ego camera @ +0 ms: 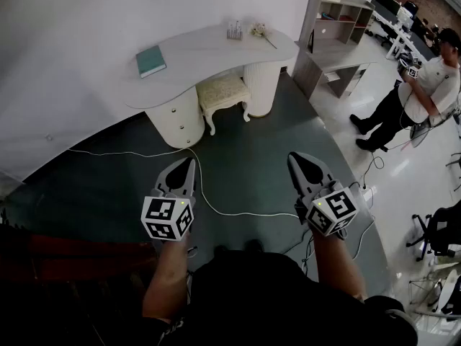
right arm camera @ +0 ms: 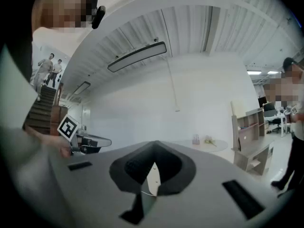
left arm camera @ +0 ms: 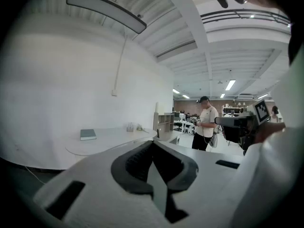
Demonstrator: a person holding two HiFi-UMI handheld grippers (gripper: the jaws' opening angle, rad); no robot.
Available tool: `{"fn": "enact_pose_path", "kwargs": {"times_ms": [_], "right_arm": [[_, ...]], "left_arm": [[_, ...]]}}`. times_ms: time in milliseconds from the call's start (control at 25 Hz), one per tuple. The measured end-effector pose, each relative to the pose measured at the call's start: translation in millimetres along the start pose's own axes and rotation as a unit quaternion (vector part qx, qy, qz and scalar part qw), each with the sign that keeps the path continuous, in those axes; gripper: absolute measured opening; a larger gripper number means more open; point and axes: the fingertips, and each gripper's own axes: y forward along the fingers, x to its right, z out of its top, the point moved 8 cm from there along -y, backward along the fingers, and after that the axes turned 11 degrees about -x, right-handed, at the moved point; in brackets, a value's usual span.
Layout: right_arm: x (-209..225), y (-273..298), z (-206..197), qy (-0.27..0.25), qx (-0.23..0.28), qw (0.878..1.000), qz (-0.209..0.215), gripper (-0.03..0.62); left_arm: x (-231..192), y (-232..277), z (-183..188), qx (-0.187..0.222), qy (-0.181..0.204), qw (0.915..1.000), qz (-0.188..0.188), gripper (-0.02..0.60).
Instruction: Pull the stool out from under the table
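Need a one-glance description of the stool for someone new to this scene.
Find the white curved table against the white wall. The stool is tucked partly under it, between two round white pedestals. It alone has a cream patterned cushion and curved white legs.

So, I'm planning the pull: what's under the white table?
A cream stool sits between two round white pedestals, its cushion and front legs showing. The tabletop covers its rear part and whatever lies behind it.

wall (ego camera: pixel 72 13): white; floor (ego camera: pixel 252 153): dark; shelf unit (ego camera: pixel 347 11): grey
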Motion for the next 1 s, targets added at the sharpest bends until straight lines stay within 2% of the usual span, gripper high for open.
{"fn": "enact_pose_path", "kwargs": {"times_ms": [320,720,1000], "right_arm": [[9.1,-26.1,-11.6,0.006,-0.002,1.0,0.009,0.003],[21.2,-55.8,-25.9,0.014,-0.005,0.999,0.052,0.005],[37.2,-57.8,-37.4,0.038,-0.02,0.998,0.041,0.005]], "left_arm": [[30.3,-4.3,-11.5,-0.015,-0.009,0.9998,0.0,0.002],[81.1,-1.1,-25.3,-0.026,-0.02,0.9995,-0.002,0.002],[81.5,21.0,-17.8,-0.025,-0.022,0.9993,-0.016,0.002]]}}
